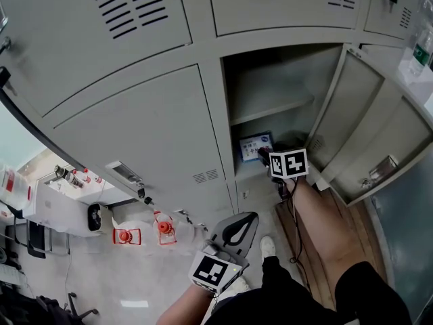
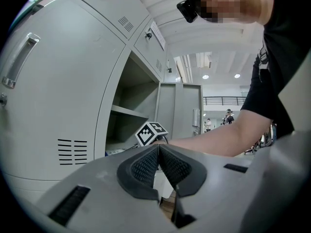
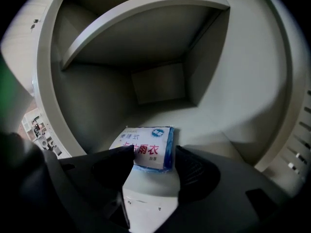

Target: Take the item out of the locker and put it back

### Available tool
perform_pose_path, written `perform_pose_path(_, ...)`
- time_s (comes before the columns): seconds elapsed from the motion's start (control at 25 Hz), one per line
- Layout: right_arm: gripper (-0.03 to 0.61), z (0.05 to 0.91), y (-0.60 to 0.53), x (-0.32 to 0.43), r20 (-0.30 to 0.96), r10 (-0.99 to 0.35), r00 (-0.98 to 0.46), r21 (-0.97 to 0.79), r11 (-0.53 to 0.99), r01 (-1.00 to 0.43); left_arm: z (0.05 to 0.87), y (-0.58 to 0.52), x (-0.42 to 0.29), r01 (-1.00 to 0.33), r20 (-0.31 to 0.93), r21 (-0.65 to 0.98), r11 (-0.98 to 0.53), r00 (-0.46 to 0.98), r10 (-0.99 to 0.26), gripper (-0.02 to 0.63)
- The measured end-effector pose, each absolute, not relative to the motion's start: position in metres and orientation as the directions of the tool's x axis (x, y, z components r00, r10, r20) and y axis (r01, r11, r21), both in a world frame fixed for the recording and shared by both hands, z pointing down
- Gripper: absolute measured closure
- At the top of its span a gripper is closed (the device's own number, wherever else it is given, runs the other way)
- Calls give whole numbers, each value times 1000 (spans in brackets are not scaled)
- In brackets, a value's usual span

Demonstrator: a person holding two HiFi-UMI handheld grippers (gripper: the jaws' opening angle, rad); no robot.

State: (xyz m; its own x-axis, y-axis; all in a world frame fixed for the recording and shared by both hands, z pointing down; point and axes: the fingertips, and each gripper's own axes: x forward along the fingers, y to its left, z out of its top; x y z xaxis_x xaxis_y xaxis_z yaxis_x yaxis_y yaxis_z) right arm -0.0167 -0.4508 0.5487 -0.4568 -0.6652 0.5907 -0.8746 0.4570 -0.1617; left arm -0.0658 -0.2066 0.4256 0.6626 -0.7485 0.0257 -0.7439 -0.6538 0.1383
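A flat white and blue packet (image 1: 255,145) (image 3: 146,147) with printed characters lies on the floor of the open locker compartment (image 1: 237,124). My right gripper (image 1: 265,156) (image 3: 153,155) reaches into that compartment, tilted downward. Its jaws stand wide, one on each side of the packet's near end, and the packet rests on the locker floor. My left gripper (image 1: 238,227) (image 2: 159,152) is held level outside the locker, low and close to the person's body. Its pads meet with nothing between them. In the left gripper view the right gripper's marker cube (image 2: 151,132) shows at the locker's mouth.
The compartment's door (image 1: 369,131) hangs open to the right. A shelf (image 1: 270,110) (image 3: 146,21) spans the compartment above the packet. Closed locker doors (image 1: 135,134) fill the left. Red objects (image 1: 164,227) and a shoe (image 1: 268,247) are on the floor below.
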Motion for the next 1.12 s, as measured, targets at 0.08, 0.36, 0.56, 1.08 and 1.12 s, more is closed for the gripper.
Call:
perform_pose_path(0.08, 262, 550, -451, -16, 596, -666, -449, -144, 461, -876, 425, -206, -66, -745, 26, 151, -650, 660, -751, 598)
perform_pose_path(0.36, 302, 549, -450, -13, 586, -682, -437, -119, 461, -879, 425, -205, -67, -744, 25, 153, -651, 661, -750, 598)
perform_pose_path(0.56, 340, 549, -447, -15, 579, -689, -435, -120, 457, -882, 426, -203, -69, -742, 25, 135, -656, 665, -747, 598)
perform_pose_path(1.08, 442, 543, -442, -19, 536, -723, -436, -113, 450, -886, 425, -201, -76, -746, 26, 131, -653, 661, -750, 598)
perform_pose_path(1.12, 448, 543, -441, -20, 533, -725, -437, -112, 452, -885, 424, -201, -77, -747, 26, 140, -650, 659, -752, 598)
